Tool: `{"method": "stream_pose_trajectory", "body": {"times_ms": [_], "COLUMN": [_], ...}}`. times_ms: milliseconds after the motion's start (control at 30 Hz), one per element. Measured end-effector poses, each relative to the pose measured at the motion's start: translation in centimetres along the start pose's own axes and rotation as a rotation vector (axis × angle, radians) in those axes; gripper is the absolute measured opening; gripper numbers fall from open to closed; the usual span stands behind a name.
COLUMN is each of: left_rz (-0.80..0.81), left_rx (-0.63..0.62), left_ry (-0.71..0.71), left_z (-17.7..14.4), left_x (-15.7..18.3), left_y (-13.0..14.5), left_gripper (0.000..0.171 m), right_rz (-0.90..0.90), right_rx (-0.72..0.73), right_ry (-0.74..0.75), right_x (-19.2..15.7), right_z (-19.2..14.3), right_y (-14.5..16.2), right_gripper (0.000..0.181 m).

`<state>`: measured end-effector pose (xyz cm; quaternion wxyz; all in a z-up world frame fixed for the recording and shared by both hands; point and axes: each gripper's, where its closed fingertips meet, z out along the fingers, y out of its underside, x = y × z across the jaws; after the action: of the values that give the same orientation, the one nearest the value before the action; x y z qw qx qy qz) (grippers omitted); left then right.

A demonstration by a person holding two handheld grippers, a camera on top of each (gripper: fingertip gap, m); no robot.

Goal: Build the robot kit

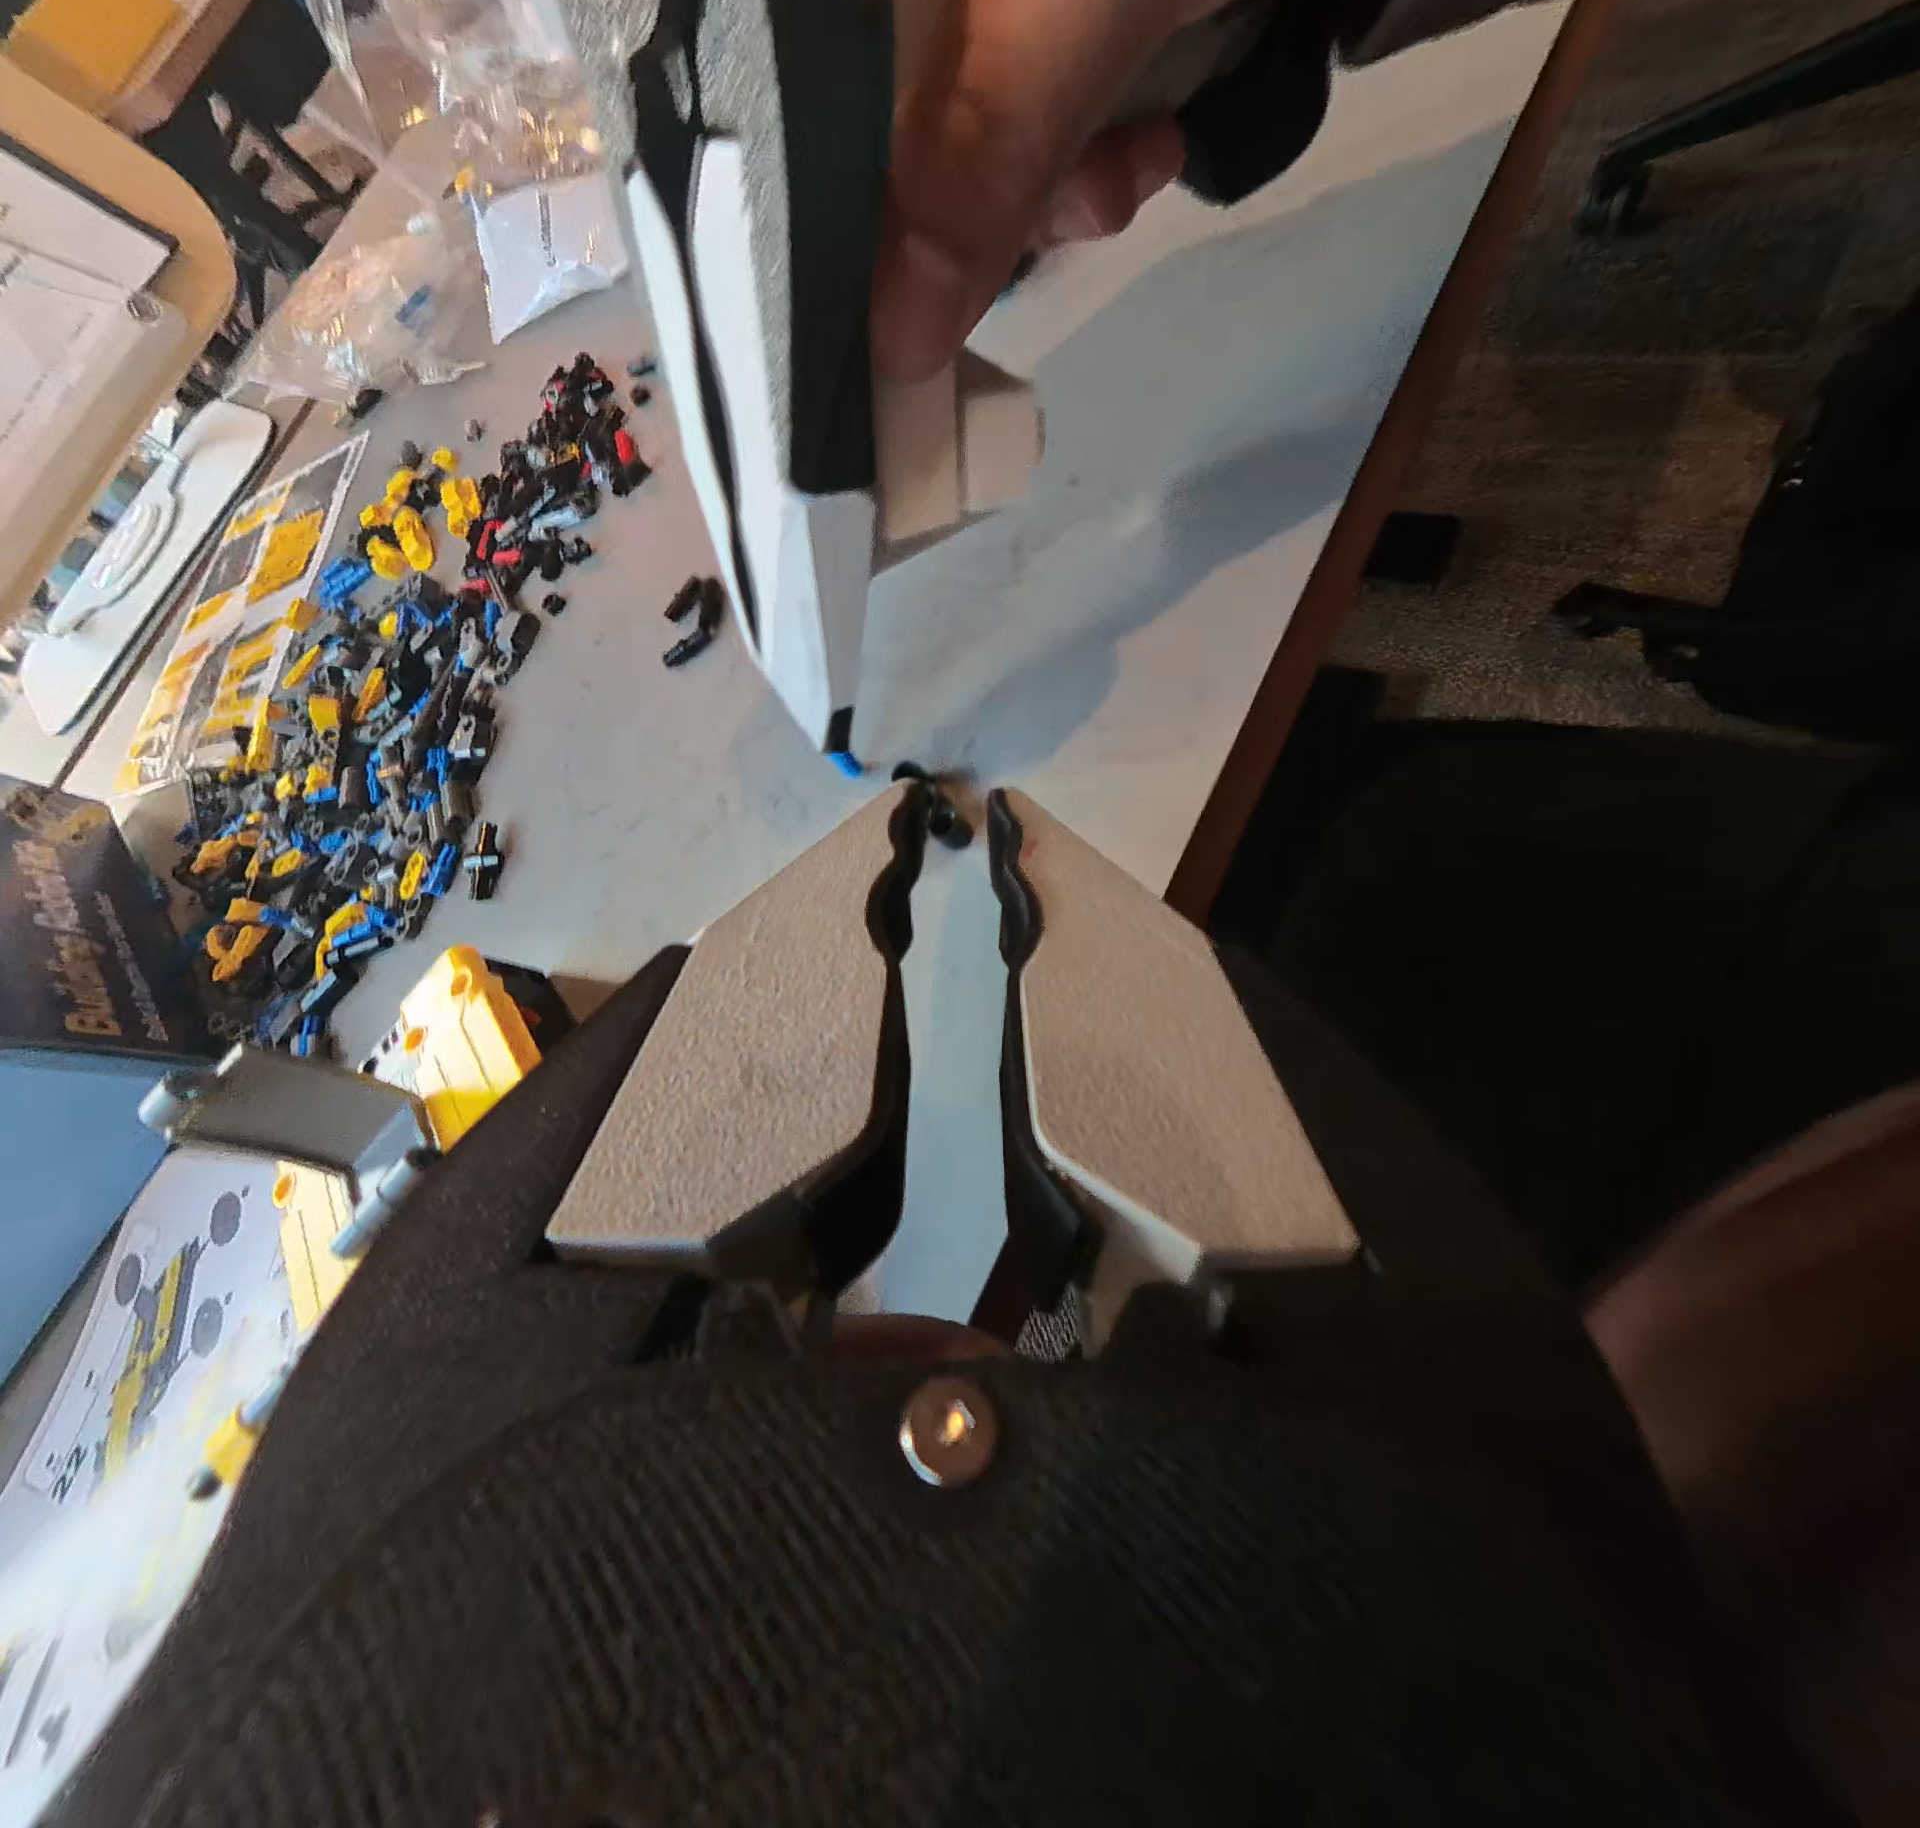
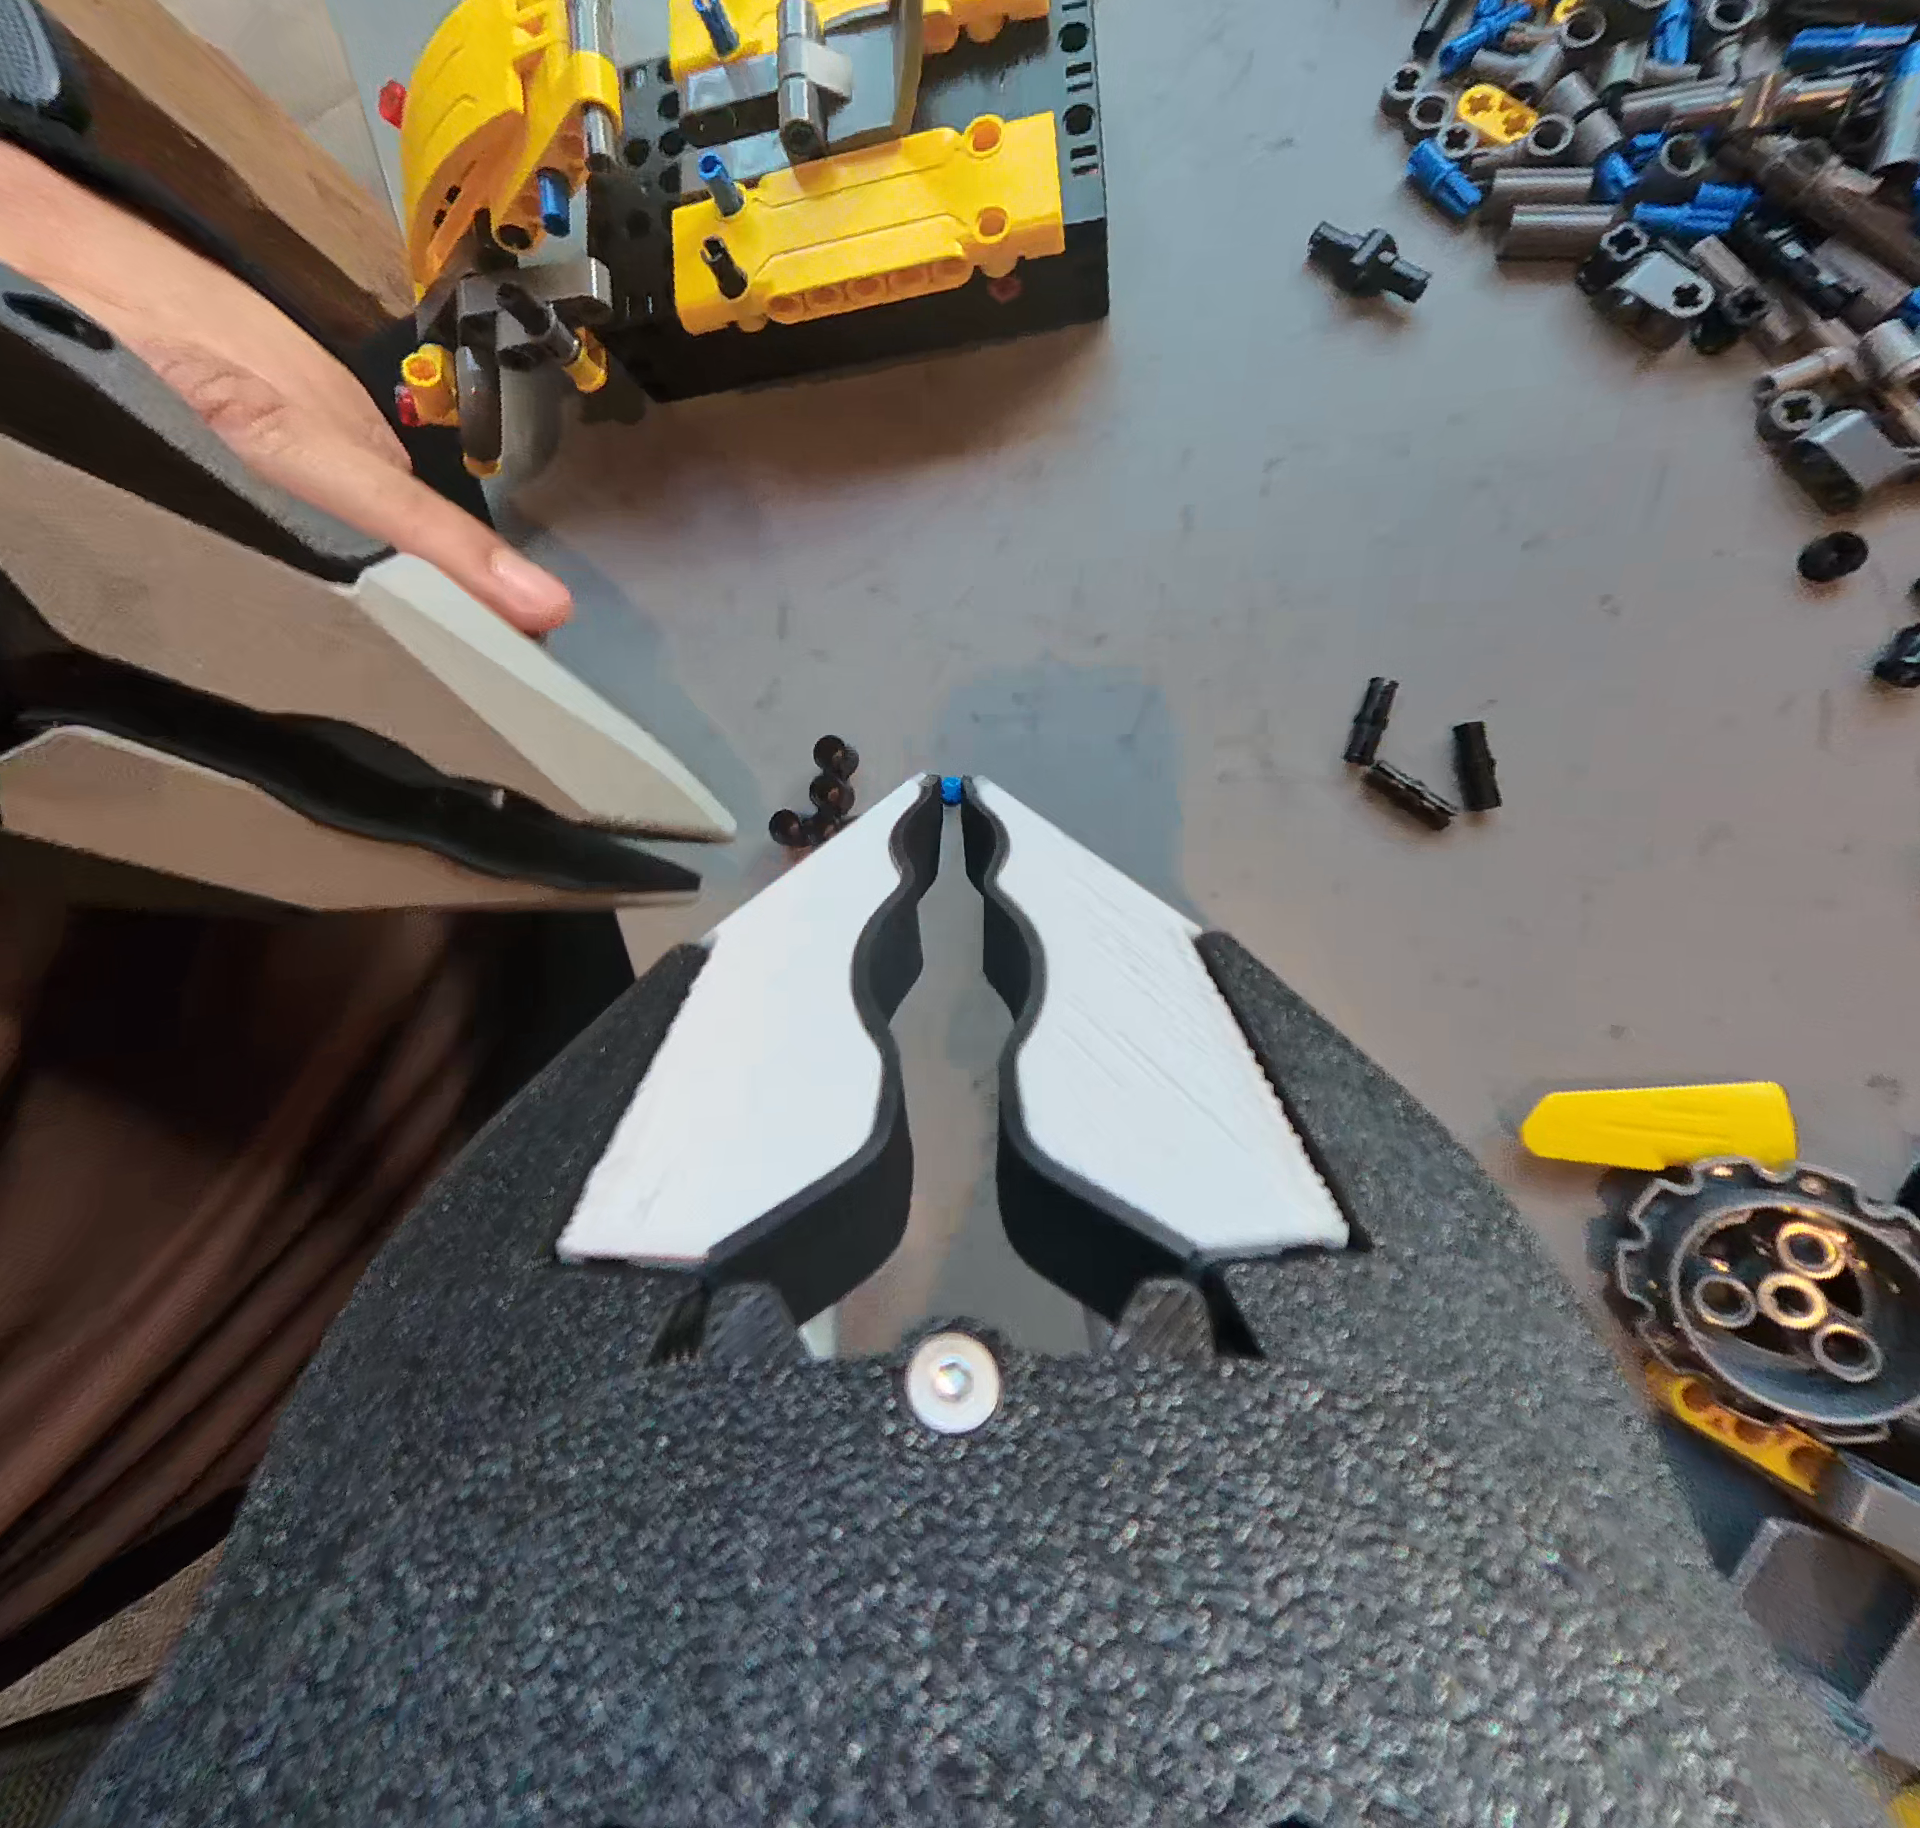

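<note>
Assembly stands part-built: a yellow and black brick model (image 2: 862, 220) sits on the grey table (image 2: 1195, 531), with a heap of loose parts (image 2: 1683, 116) unsorted to its right. Below the model, the right gripper (image 2: 949, 784) pinches a tiny blue pin (image 2: 949, 794) at its very tips. Just left of that, the left gripper (image 1: 951, 812) has its fingers narrowly parted, holding nothing, with a small black holed connector (image 2: 821, 791) at their tips. Three black pins (image 2: 1418, 765) lie lower right of the model.

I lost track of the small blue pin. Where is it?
The blue pin is pinched at the right gripper tips, just right of the small black piece.
</note>
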<state>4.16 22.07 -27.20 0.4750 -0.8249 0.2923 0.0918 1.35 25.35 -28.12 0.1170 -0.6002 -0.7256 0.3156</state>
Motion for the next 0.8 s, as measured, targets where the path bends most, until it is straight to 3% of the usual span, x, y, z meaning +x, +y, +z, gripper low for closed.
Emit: {"method": "stream_pose_trajectory", "body": {"times_ms": [367, 533, 800], "left_rz": [-0.083, -0.195, -0.2], "left_rx": [-0.098, -0.049, -0.044], "left_ry": [-0.06, 0.053, 0.071], "left_z": [-1.1, -1.8, -0.3], "left_x": [-1.0, 0.5, 0.8], "left_y": [3.5, 2.1, 0.7], "left_gripper": [0.008, 0.025, 0.031], "right_rz": [0.031, 0.048, 0.039], "right_rx": [0.062, 0.085, 0.12], "right_ry": [-0.115, -0.102, -0.073], "right_x": [-4.0, -4.1, -3.6], "right_z": [-0.3, -0.8, -1.4], "right_y": [1.4, 1.8, 1.6], "right_gripper": [0.0, 0.0, 0.0]}}
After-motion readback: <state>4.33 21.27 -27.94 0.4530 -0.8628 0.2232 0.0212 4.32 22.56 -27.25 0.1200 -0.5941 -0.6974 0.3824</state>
